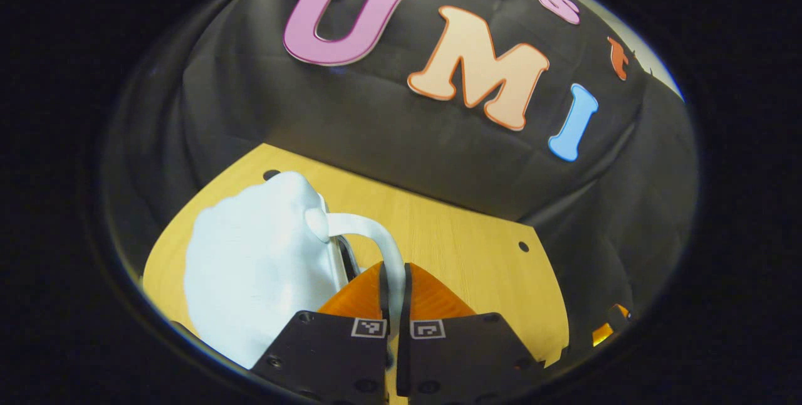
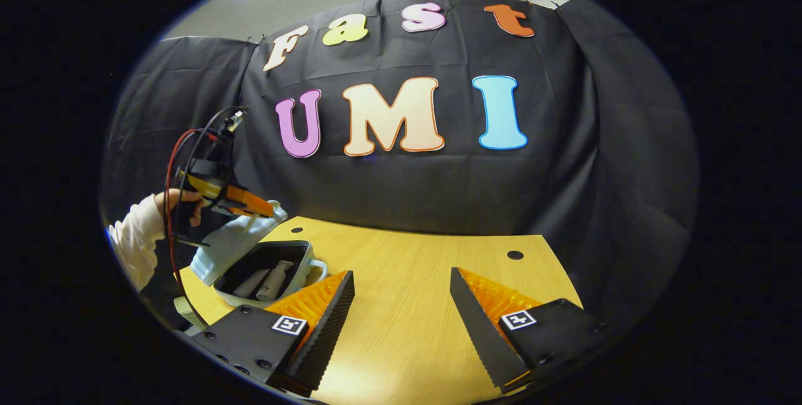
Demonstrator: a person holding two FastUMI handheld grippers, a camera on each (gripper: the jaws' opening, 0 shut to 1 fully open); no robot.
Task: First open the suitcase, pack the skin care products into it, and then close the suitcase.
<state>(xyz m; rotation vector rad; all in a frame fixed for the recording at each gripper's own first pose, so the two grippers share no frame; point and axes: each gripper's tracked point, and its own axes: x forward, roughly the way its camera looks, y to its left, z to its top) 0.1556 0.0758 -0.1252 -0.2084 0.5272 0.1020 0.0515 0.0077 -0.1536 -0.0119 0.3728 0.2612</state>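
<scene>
In the left gripper view, the left gripper [image 1: 395,295] was found pinched on the pale handle [image 1: 376,236] of the suitcase lid [image 1: 257,267], both fingers pressed against it above the wooden table [image 1: 463,248]. In the right gripper view, the right gripper [image 2: 401,311] was observed with its fingers spread wide and nothing between them, held over the table near its front edge. The suitcase [image 2: 266,276] was noted at the table's far left, its lid held partly raised by the other gripper in a person's hand [image 2: 182,204], and two skin care products [image 2: 266,281] were seen lying inside its dark interior.
</scene>
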